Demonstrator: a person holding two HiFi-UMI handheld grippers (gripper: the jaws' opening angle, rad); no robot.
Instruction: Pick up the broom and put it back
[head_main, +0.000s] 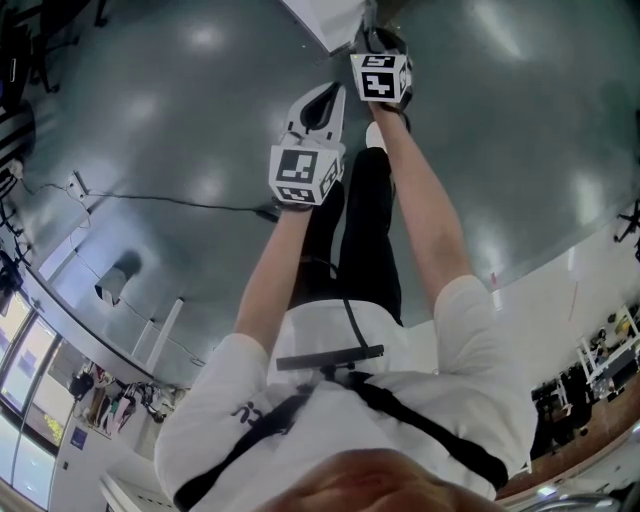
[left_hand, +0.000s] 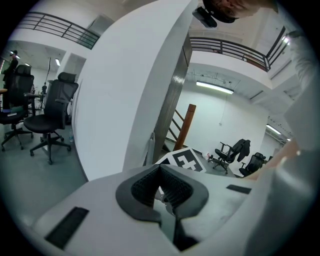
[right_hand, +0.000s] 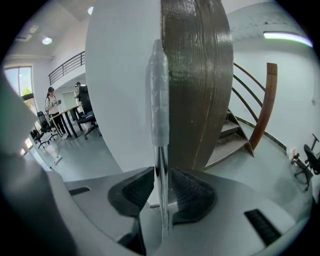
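Now, step: broom picked up, return in hand, I judge
Right tool (right_hand: 161, 192): clenched on broom handle (right_hand: 158, 100), upright before white panel (right_hand: 120, 75)
Left tool (left_hand: 161, 186): clenched, empty
Next: lean handle against panel, then release

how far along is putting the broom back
Done: the pickup, with the right tongs closed on the broom handle. In hand: holding it close in front of the white wall. Left: rest it there and let go. The left tongs are shut and empty.
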